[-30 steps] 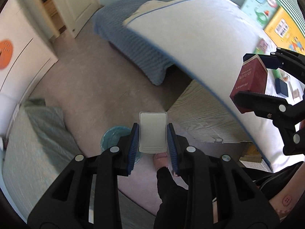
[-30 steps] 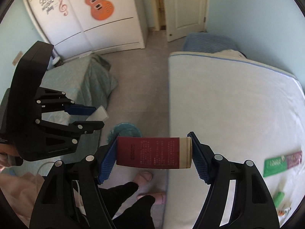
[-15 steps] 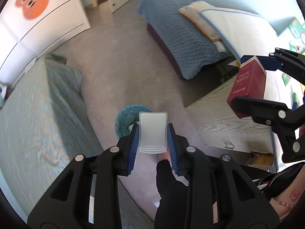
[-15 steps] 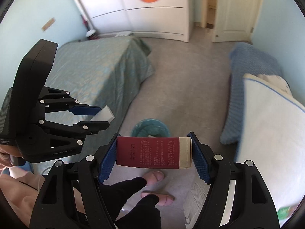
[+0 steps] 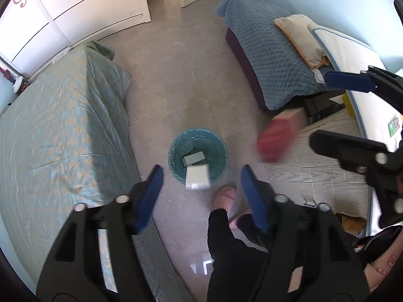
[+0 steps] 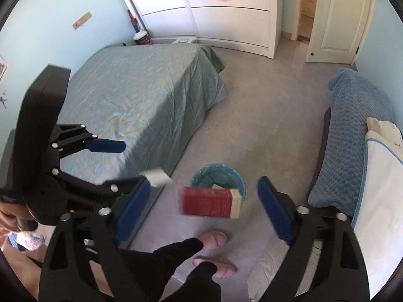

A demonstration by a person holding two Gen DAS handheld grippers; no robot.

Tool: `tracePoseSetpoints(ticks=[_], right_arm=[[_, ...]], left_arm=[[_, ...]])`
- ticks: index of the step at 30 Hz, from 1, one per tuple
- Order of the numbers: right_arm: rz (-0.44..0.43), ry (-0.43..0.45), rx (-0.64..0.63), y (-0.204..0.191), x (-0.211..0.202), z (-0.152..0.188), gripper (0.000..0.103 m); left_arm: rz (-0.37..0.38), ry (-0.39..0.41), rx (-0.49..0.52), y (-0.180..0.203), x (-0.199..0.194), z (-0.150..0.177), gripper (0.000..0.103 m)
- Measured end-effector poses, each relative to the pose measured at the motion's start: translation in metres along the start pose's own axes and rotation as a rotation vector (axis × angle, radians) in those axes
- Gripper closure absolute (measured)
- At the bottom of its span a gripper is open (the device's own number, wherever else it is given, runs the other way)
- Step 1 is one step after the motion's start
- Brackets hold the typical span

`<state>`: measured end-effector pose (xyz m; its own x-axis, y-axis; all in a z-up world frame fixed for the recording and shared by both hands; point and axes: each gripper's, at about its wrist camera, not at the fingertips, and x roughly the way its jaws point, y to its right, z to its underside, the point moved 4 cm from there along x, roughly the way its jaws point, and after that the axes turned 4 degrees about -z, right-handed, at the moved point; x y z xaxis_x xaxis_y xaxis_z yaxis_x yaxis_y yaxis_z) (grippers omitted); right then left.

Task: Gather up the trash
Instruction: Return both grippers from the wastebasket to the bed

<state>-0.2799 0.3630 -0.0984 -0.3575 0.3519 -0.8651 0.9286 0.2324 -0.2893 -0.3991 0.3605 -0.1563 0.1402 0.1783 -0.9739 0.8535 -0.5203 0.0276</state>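
Observation:
A round teal trash bin (image 5: 176,146) (image 6: 201,176) stands on the grey floor, with a grey-green box (image 5: 193,157) lying inside it. A white packet (image 5: 198,177) (image 6: 157,177) is falling free between the fingers of my left gripper (image 5: 199,196) (image 6: 118,164), whose jaws are opening and touch nothing. A red carton (image 6: 210,202) (image 5: 278,137), blurred, drops loose above the bin between the fingers of my right gripper (image 6: 205,210) (image 5: 335,108); its jaws are opening too, clear of the carton on both sides.
A green-covered bed (image 5: 58,136) lies left of the bin, and a blue-quilted bed (image 5: 267,50) with a pillow to the right. A white mattress (image 6: 382,201) runs along the right. The person's slippered feet (image 6: 214,239) stand just before the bin. A white wardrobe (image 6: 226,12) and door are at the back.
Both grippers swung over the bin and opened. The white packet left the left jaws and the red carton left the right jaws; both are now falling.

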Motion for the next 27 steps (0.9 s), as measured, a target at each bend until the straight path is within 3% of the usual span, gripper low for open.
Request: tracePoseSetpoints(ticks=[13, 27], right_arm=[[0.059, 0.016, 0.075, 0.014, -0.012, 0.007, 0.014], [0.146, 0.067, 0.207, 0.052, -0.052, 0.048, 0.014]], left_arm=[[0.0, -0.005, 0.031, 0.001, 0.006, 0.0, 0.035], [0.017, 0.049, 0.209, 0.066, -0.009, -0.017, 0.035]])
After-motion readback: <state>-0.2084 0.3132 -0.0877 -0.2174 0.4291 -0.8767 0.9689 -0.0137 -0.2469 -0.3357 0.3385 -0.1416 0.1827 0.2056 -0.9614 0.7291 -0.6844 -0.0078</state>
